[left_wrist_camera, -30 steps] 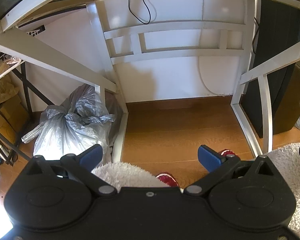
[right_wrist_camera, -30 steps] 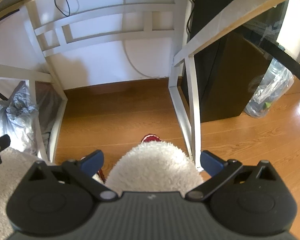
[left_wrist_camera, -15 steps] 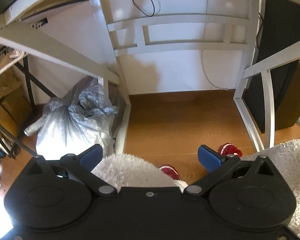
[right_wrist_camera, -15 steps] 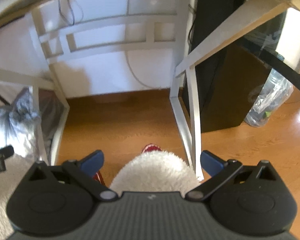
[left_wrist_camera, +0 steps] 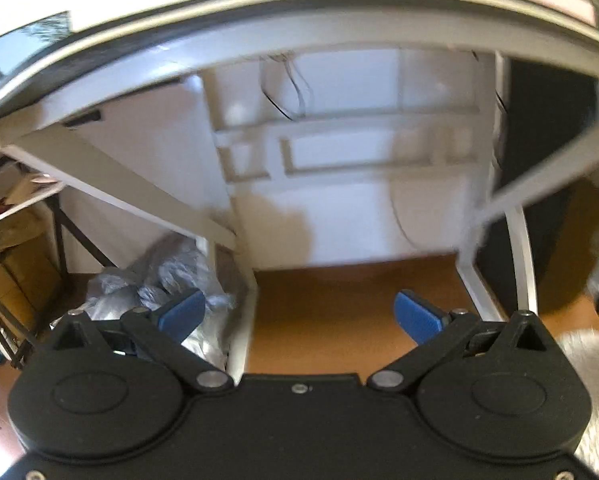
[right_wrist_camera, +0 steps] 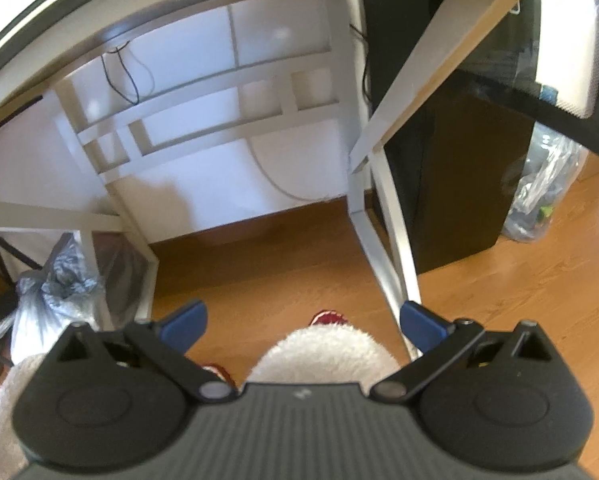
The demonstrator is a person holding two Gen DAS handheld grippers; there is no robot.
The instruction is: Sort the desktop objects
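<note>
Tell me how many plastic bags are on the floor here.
2. A grey plastic bag sits left of the white desk frame; a clear plastic bag sits right of the black cabinet. Others may be hidden.

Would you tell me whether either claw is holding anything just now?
Nothing is held: the left claw and the right claw both stand open and empty.

Both grippers, left (left_wrist_camera: 299, 316) and right (right_wrist_camera: 303, 322), have blue fingertips, black linkages with silver pivot screws; person wears fluffy white trousers (right_wrist_camera: 323, 356), red slippers (right_wrist_camera: 328, 317).
</note>
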